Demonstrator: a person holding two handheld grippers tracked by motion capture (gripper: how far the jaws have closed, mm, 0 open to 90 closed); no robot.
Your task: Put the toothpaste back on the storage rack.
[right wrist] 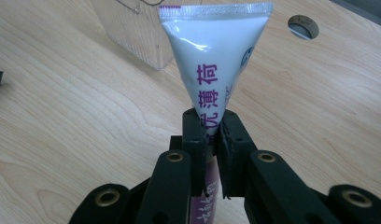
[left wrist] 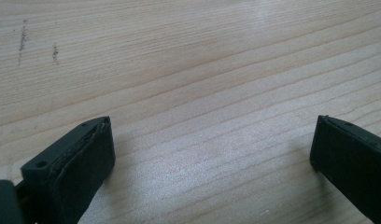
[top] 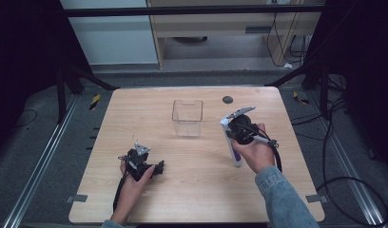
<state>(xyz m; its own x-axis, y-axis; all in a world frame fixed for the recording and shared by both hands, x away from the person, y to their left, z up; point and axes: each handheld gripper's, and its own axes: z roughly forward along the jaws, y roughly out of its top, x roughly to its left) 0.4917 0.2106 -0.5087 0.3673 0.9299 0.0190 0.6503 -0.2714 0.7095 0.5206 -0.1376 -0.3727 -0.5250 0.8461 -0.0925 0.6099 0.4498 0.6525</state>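
Right claw (right wrist: 212, 135) clamped on a white squeeze tube (right wrist: 215, 60) with purple lettering, gripped low on the body; flat crimped end points away from the camera, cap end hidden below the jaws. In the high view the same tube (top: 234, 149) is held near the right side of the wooden counter (top: 197, 199), right hand (top: 255, 153) wrapped around the gripper.

Clear plastic container (top: 187, 118) stands upright at mid-counter, toward the far edge, apart from the tube and to its left. A round dark grommet hole (top: 227, 99) sits in the counter beyond it.

Left claw (left wrist: 212, 154) low over bare wood, jaws wide apart, nothing between them. Left hand (top: 135, 178) holds it near the counter's near-left area, well apart from the container.
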